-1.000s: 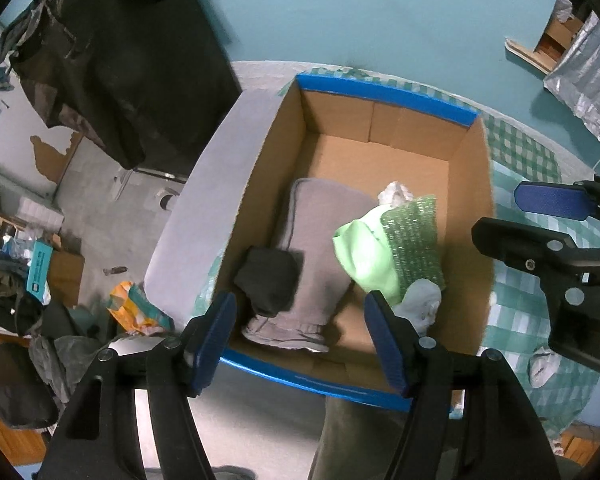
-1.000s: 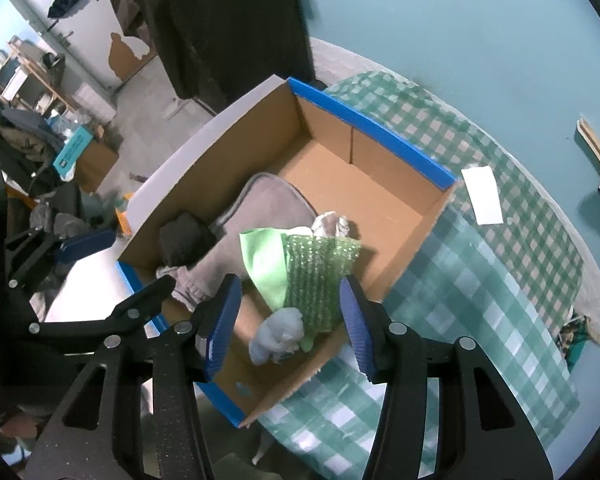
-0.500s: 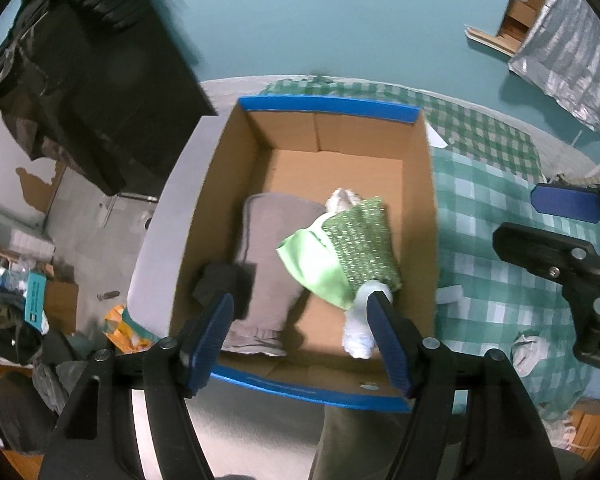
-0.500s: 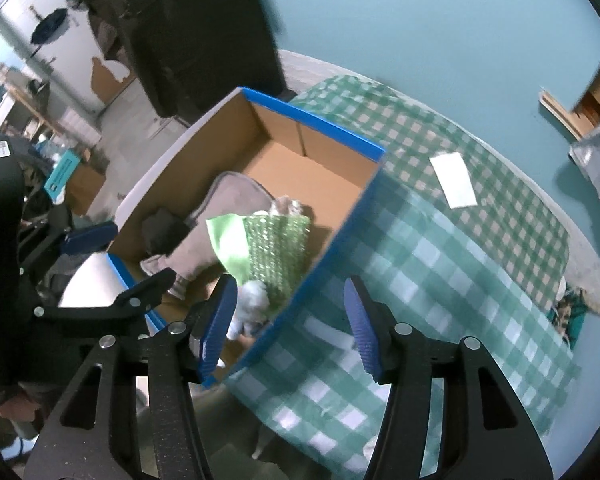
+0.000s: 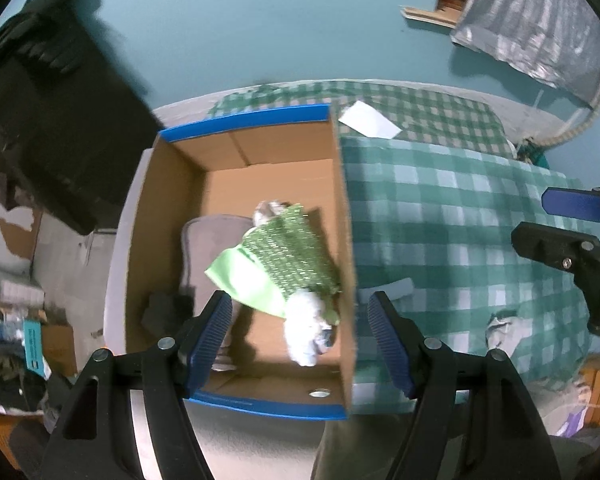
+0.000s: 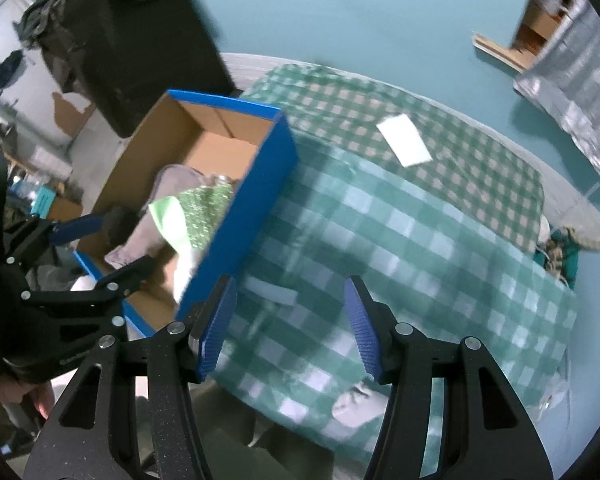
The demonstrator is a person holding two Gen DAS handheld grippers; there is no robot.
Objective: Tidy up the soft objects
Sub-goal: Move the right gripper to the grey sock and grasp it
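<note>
A green-and-white checked cloth (image 6: 440,240) covers the table surface. A white rectangular paper slip (image 6: 405,145) lies flat on its far part. The floor beyond is teal (image 5: 280,28). A crinkled silver foil sheet (image 5: 540,28) hangs at far right. Dark garments (image 5: 48,120) hang at far left.

No writing can be read. The teal box (image 5: 33,350) on the floor carries print too blurred to make out; the white paper (image 6: 405,145) looks blank.

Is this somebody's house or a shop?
Probably a room in someone's home, a bit cluttered. A checked cloth covers the table, a cardboard box holds soft things like a gray towel, and dark clothes hang behind.
</note>
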